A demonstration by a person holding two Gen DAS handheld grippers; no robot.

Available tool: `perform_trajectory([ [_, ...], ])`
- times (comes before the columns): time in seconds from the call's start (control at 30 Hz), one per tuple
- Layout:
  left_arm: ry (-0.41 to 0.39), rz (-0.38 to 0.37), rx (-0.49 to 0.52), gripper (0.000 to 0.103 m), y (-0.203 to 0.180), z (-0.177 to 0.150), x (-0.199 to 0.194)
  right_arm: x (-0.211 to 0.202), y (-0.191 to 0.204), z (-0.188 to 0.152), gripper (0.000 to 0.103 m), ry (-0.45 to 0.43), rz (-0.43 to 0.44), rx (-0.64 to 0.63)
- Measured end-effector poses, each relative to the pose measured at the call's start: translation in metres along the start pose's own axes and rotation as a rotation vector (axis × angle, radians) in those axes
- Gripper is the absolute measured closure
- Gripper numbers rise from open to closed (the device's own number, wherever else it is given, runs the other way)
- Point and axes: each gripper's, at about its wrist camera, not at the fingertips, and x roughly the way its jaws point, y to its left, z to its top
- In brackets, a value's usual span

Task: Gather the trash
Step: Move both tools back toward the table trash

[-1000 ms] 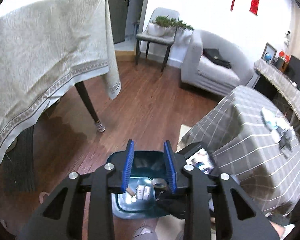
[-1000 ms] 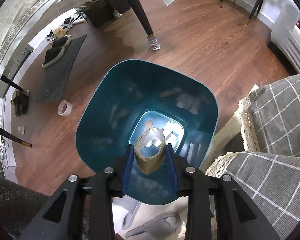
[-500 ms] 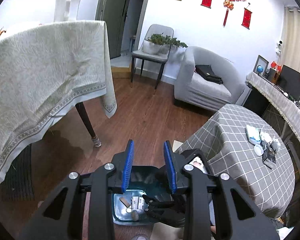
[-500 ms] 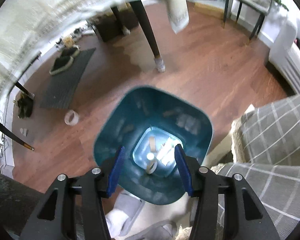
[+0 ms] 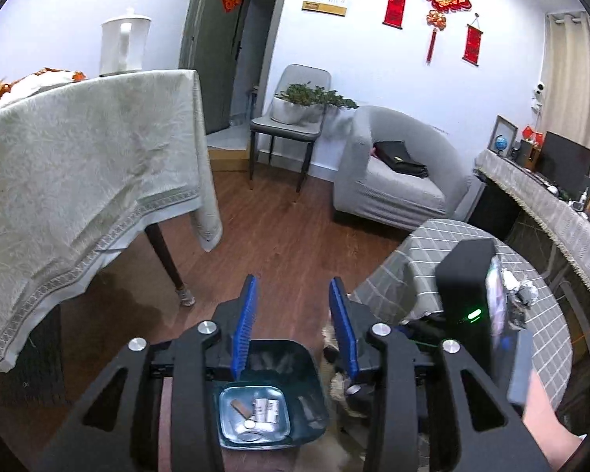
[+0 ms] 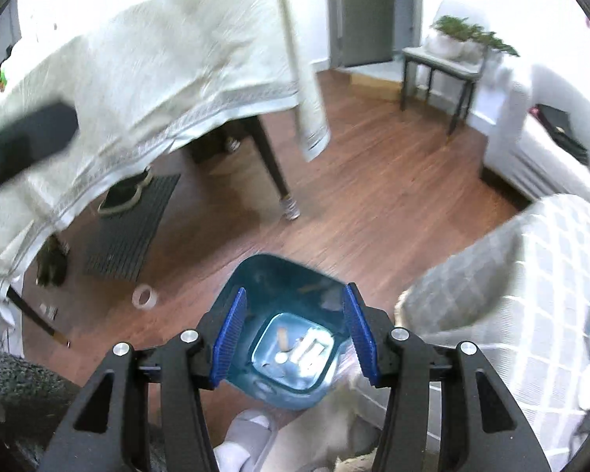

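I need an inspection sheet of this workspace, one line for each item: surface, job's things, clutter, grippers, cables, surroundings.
Surface: brown wooden floor; low table with grey checked cloth at the right.
Job's things: teal trash bin on the floor, with paper bits and small scraps at its bottom.
Clutter: tape roll on the floor left of the bin; small items on the checked table.
Grippers: left gripper open and empty; right gripper open and empty above the bin.
Cables: nothing seen.
Surroundings: large table with pale cloth, grey sofa, chair with plants, dark mat.
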Motion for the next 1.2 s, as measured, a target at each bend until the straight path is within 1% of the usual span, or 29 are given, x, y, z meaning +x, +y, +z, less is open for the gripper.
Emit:
perform_trajectory([
  [0.03, -0.006, -0.013, 0.001, 0.051, -0.005, 0.001, 0.000, -0.008, -0.004, 0.000, 0.051, -0.022, 0.004, 0.017],
  [0.1, -0.016, -0.030, 0.012, 0.044, -0.015, 0.000, 0.003, -0.026, -0.020, -0.001, 0.049, -0.074, 0.002, 0.046],
  [0.2, -0.004, -0.048, 0.029, 0.040, -0.030, 0.000, 0.009, -0.045, -0.037, -0.004, 0.047, -0.103, -0.039, 0.073],
  [0.27, -0.004, -0.073, 0.045, 0.036, -0.044, 0.001, 0.013, -0.059, -0.051, -0.008, 0.044, -0.128, -0.058, 0.097],
  [0.37, 0.009, -0.110, 0.075, 0.034, -0.066, -0.001, 0.020, -0.072, -0.070, -0.017, 0.043, -0.141, -0.084, 0.131],
  [0.47, 0.025, -0.130, 0.104, 0.032, -0.087, -0.004, 0.028, -0.086, -0.086, -0.028, 0.038, -0.153, -0.126, 0.138],
  [0.53, 0.029, -0.161, 0.117, 0.031, -0.102, -0.006, 0.030, -0.094, -0.093, -0.036, 0.033, -0.163, -0.156, 0.139],
  [0.6, 0.029, -0.182, 0.136, 0.028, -0.117, -0.009, 0.034, -0.103, -0.108, -0.045, 0.032, -0.173, -0.174, 0.157],
  [0.7, 0.034, -0.175, 0.158, 0.027, -0.133, -0.012, 0.042, -0.114, -0.128, -0.060, 0.032, -0.174, -0.202, 0.185],
  [0.8, 0.048, -0.186, 0.178, 0.026, -0.151, -0.016, 0.050, -0.125, -0.151, -0.075, 0.031, -0.180, -0.234, 0.221],
  [0.97, 0.079, -0.257, 0.200, 0.025, -0.181, -0.022, 0.062, -0.147, -0.193, -0.103, 0.028, -0.204, -0.270, 0.304],
  [1.1, 0.107, -0.279, 0.269, 0.025, -0.210, -0.035, 0.074, -0.158, -0.219, -0.126, 0.028, -0.206, -0.302, 0.344],
  [1.13, 0.120, -0.290, 0.289, 0.025, -0.217, -0.039, 0.078, -0.161, -0.232, -0.138, 0.028, -0.192, -0.312, 0.367],
  [1.2, 0.154, -0.312, 0.321, 0.025, -0.230, -0.046, 0.085, -0.164, -0.237, -0.143, 0.028, -0.196, -0.315, 0.377],
])
